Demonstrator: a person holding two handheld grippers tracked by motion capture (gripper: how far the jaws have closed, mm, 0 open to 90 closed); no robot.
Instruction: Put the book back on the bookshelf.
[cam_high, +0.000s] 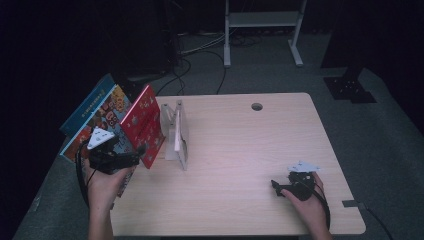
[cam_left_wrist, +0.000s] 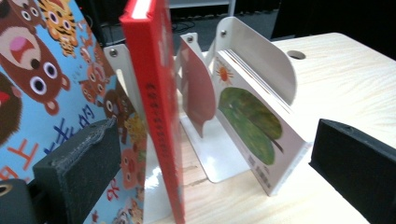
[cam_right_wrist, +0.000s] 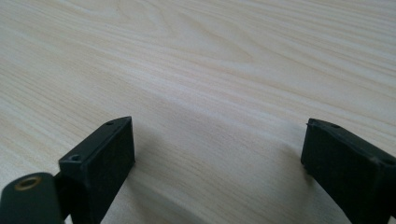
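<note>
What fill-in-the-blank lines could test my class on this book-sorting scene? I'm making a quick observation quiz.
1. The book standing between the left gripper's open jaws has a ____ cover.
2. The white-covered book leans in a ____ metal book stand.
3. The right gripper is open over the bare ____ table.

Missing words: red; white; wooden

In your left gripper view, the blue book (cam_left_wrist: 42, 88) is cut off by the left and top edges, and the print on the spine of the red book (cam_left_wrist: 159, 116) is too blurred to read. The right jaw runs out at the lower right corner. In the high view, your forearms leave the bottom edge.
</note>
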